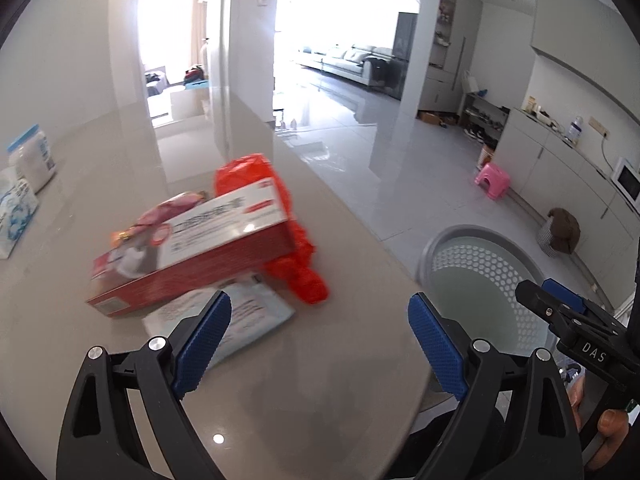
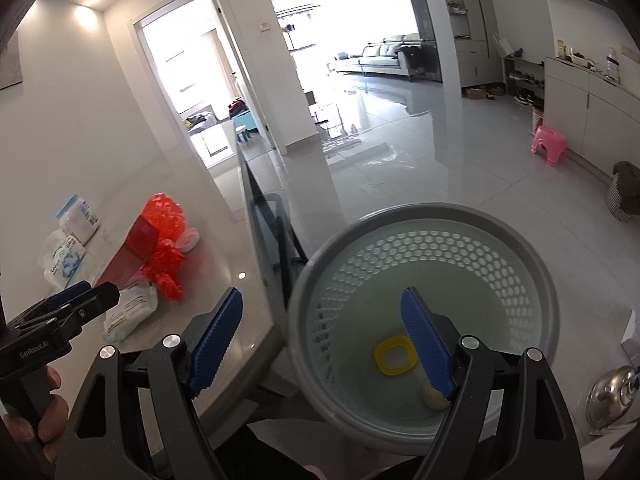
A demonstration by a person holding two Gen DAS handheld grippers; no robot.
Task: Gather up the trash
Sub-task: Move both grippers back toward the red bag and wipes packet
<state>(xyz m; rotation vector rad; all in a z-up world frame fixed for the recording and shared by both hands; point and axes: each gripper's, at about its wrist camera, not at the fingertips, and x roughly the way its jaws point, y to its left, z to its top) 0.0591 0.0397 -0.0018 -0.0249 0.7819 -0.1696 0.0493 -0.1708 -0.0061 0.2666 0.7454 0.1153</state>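
Left wrist view showed the left gripper [image 1: 320, 332] spread wide and empty, a red box [image 1: 192, 248] at its eleven o'clock on the table [image 1: 280, 420]. The right gripper [image 2: 322, 344], wide and empty, hung over the grey bin [image 2: 420, 216], a yellow ring [image 2: 394, 358] at its three o'clock.

Right claw [image 2: 322, 336] hung open w/ nothing between its blue pads, over the near rim of the grey perforated bin [image 2: 520, 240]. Inside bin: yellow ring [image 2: 394, 358] and a small pale lump [image 2: 434, 398]. Left on tabletop [image 2: 224, 280]: red box [image 2: 128, 258], crumpled red bag [image 2: 166, 248], white packet [image 2: 130, 310]. Left claw [image 2: 86, 294] at left edge; couldn't tell how wide it stood.
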